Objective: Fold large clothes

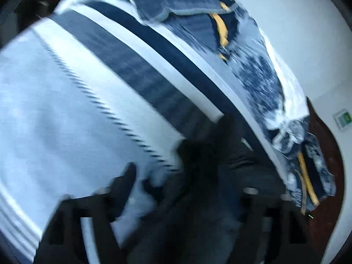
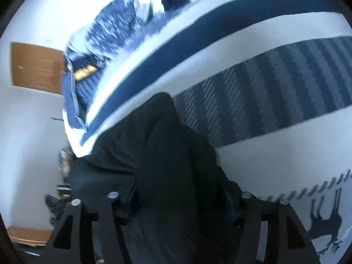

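A large dark, almost black garment [image 2: 158, 154] lies bunched on a bed with a white and navy striped cover [image 2: 253, 70]. My right gripper [image 2: 178, 200] is shut on the dark garment, whose cloth fills the space between its fingers. In the left wrist view the same dark garment [image 1: 220, 160] hangs in front of my left gripper [image 1: 182, 189]; its left finger [image 1: 125, 182] shows, the right one is buried in the cloth, and it looks shut on the cloth. The view is blurred by motion.
A blue and white patterned blanket with a yellow strip [image 1: 253, 66] lies along the bed's far edge, also in the right wrist view [image 2: 110, 35]. White wall [image 1: 286, 11] behind. A brown board [image 2: 35, 66] hangs on the wall. Clutter [image 2: 63, 176] on the floor at the left.
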Demonstrator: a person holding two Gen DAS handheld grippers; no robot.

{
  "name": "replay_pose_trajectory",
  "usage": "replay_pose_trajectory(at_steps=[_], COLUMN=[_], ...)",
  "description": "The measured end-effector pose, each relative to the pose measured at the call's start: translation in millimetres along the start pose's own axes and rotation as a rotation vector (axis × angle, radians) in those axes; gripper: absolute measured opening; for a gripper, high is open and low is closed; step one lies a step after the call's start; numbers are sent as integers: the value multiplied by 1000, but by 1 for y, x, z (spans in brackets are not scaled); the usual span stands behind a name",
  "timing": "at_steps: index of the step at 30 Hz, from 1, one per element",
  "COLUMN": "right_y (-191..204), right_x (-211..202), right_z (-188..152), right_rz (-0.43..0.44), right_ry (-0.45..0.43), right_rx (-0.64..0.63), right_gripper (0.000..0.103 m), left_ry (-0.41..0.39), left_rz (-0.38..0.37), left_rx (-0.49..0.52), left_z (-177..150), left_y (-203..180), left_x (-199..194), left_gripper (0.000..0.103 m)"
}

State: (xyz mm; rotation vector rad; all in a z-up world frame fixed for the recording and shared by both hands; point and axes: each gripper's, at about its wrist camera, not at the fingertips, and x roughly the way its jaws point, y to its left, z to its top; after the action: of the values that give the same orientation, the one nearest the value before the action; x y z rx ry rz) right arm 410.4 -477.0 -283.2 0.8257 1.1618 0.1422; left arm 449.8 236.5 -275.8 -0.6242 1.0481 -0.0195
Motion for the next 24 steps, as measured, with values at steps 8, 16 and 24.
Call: replay_pose_trajectory(at_steps=[8,16,24], right_y=[-50,-102,-78], right_x=[-71,-12,-27], right_z=[-143,-215,-191], right_rz=[91,346,295], right_ry=[-74,-83,-143], right_rx=[32,306,367], right_gripper=[82,82,9], left_ry=[31,104,68], left_rz=[-62,-177,-245], left_rx=[-158,-418,-448], left_z=[-129,-197,-163], left_y=[58,71,34], left_x=[-57,-5,-33], left_gripper=[82,82,7])
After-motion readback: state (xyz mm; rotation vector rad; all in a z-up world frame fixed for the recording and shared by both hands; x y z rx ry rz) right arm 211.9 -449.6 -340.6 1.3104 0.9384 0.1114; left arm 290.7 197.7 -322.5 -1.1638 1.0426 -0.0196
